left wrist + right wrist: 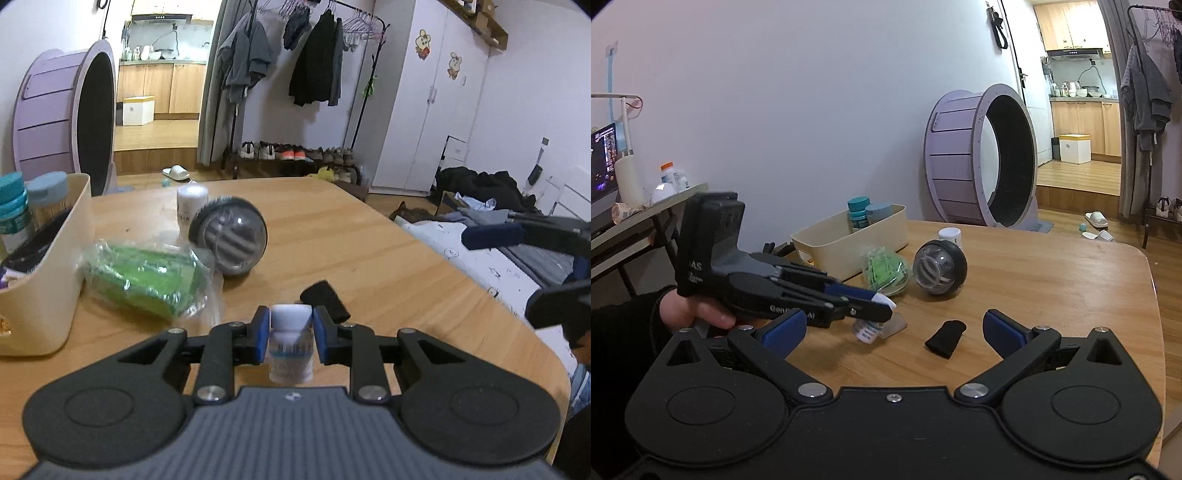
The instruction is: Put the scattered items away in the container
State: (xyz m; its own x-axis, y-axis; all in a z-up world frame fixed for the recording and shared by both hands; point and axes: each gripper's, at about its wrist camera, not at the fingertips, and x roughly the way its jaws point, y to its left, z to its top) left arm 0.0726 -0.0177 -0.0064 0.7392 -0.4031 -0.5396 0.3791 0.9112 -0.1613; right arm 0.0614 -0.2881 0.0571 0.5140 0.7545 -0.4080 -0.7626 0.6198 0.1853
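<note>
The left gripper [289, 334] clamps a small white-capped bottle [290, 345] between its blue pads, the bottle lifted off the wooden table [388, 258]. The right wrist view shows it tilted, cap forward, label end hanging below the fingers. The right gripper [894, 332] hovers low over the table with its fingers spread wide, holding nothing.

A small black sleeve [945, 338] lies on the wood between the right gripper's fingers in that view. Beyond it sit a clear-domed black ball [939, 267], a green packet in clear wrap [885, 271] and a white jar [950, 235]. The cream container [849, 240] stands behind them, with a teal-capped bottle [858, 214] inside.
</note>
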